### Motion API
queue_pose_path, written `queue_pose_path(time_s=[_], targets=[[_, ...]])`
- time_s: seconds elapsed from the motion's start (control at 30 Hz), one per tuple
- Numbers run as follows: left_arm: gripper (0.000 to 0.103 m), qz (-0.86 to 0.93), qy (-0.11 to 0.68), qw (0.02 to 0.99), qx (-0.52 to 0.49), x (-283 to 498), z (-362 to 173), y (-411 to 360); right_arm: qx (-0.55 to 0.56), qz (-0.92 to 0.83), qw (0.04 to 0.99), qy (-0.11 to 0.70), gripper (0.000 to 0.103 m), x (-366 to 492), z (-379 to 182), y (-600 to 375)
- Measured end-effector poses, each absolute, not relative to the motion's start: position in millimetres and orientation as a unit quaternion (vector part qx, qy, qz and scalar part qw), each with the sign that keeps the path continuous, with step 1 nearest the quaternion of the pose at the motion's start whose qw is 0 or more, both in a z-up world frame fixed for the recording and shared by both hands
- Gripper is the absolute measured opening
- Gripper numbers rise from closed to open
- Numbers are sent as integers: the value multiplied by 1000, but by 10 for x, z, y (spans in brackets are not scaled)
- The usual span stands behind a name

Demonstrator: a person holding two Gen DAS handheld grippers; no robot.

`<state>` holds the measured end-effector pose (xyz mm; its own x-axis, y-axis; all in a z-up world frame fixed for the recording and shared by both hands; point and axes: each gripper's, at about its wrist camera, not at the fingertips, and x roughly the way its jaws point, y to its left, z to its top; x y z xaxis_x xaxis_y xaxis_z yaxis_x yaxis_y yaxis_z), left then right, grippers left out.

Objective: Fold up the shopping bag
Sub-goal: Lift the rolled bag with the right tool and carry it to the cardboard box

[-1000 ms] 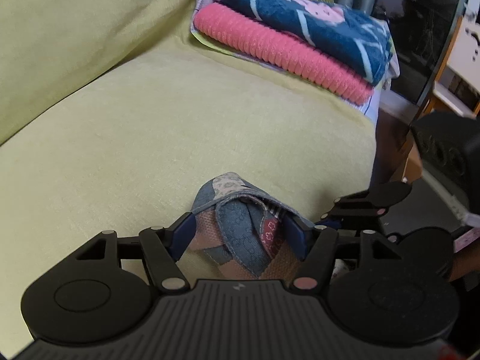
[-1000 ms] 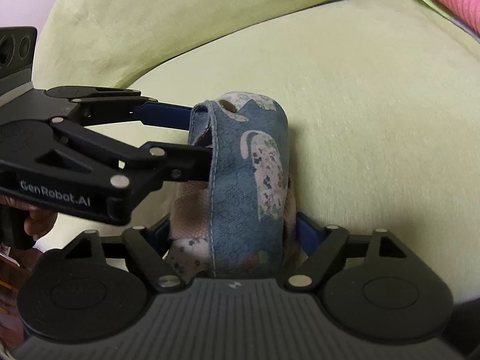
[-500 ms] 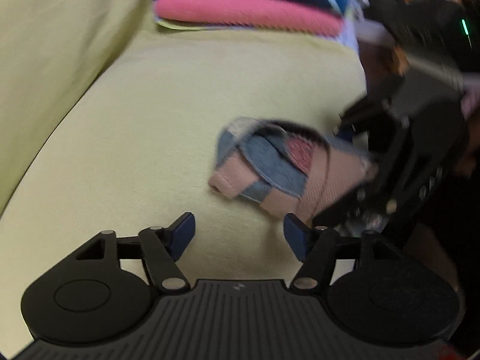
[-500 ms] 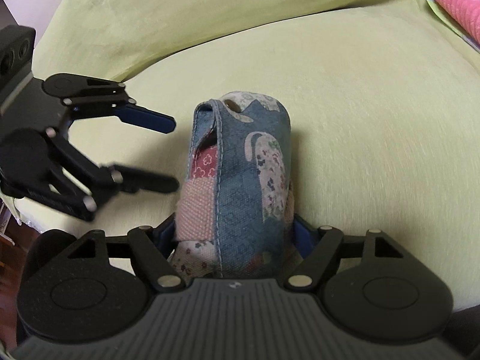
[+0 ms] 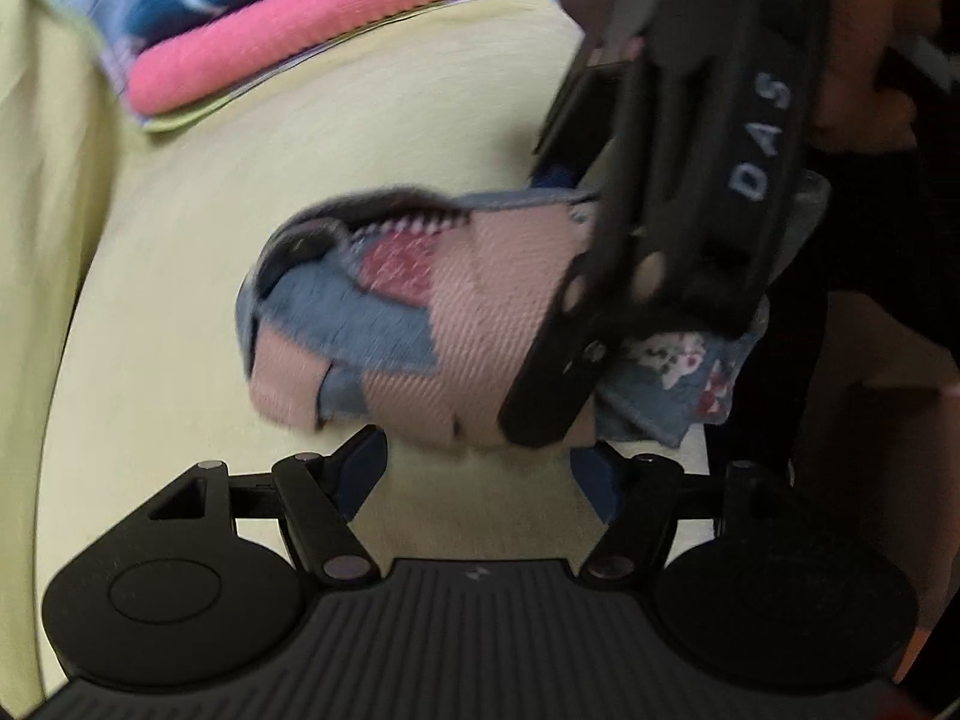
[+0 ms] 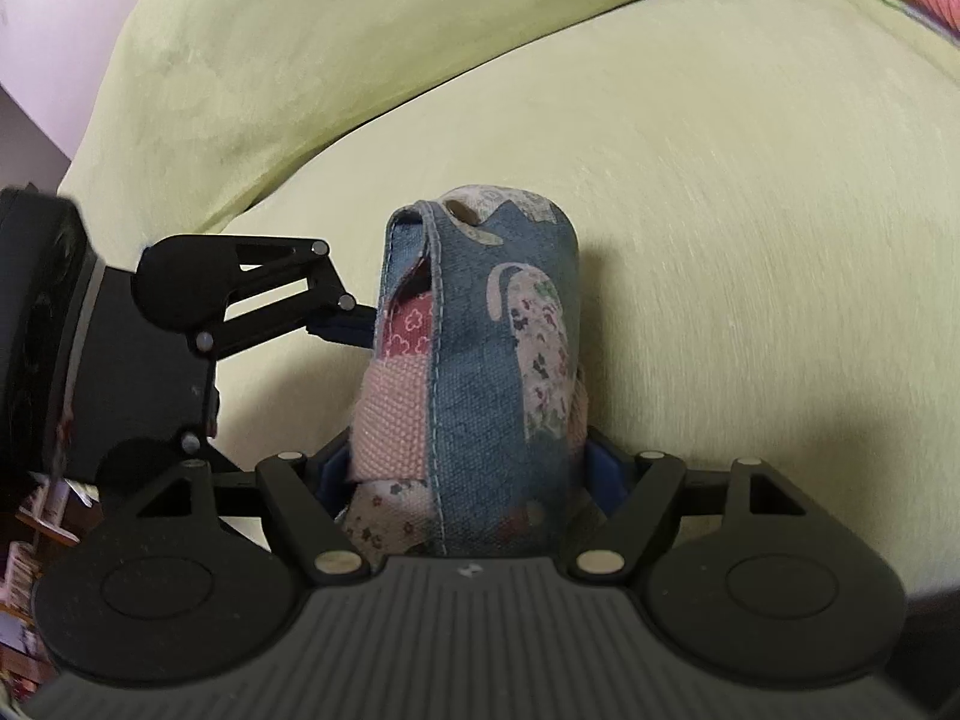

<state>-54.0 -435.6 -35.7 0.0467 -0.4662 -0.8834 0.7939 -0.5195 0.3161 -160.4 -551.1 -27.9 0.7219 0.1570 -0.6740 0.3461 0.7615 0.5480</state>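
The shopping bag (image 6: 480, 372) is already a tight patchwork roll, blue cloth wrapped round pink webbing, and it stands up out of my right gripper (image 6: 474, 468), whose blue pads press on its lower end from both sides. It hangs just above the yellow-green sofa cushion (image 6: 720, 192), not resting on it as far as I can tell.

A second ago my left gripper (image 5: 480, 468) was clamped on the same roll from the other side. Its jaws have just been opening; now they stand apart with nothing pinched between them. The roll's loose end sits just past their tips, and the left wrist view is smeared. Half a second ago those tongs were clear off to the side; in the right wrist view one blue fingertip (image 6: 342, 324) now sits right at the roll's edge (touching or just short, I cannot say).

So the bundle is handed to one hand, and it has kept its shape. I judge the folding nearly done: the left may come in to tuck the flap or take a fresh hold. The stacked towels (image 5: 312, 42) at the cushion's far end are well apart.
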Motion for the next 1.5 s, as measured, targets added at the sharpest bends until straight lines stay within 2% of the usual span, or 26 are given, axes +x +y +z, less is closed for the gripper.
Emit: queue_pose_path(time_s=[0.5, 0.77, 1.03, 1.3, 1.5], targets=[[71, -650, 127, 469, 584, -770, -431, -4490, 374, -24, 824, 424, 73, -1527, -259, -5752], [71, -640, 113, 494, 577, -881, -332, -4428, 401, -49, 846, 349, 72, -1828, -183, -5618], [71, -643, 56, 495, 581, -1234, 9, -4434, 380, -79, 870, 305, 72, -2189, 229, -5506], [71, -664, -32, 462, 587, -2057, 322, -4489, 376, -150, 880, 248, 72, -3012, 637, -5548], [71, -688, -104, 413, 587, -2743, 500, -4879, 381, -212, 877, 204, 72, -3907, 892, -5757]])
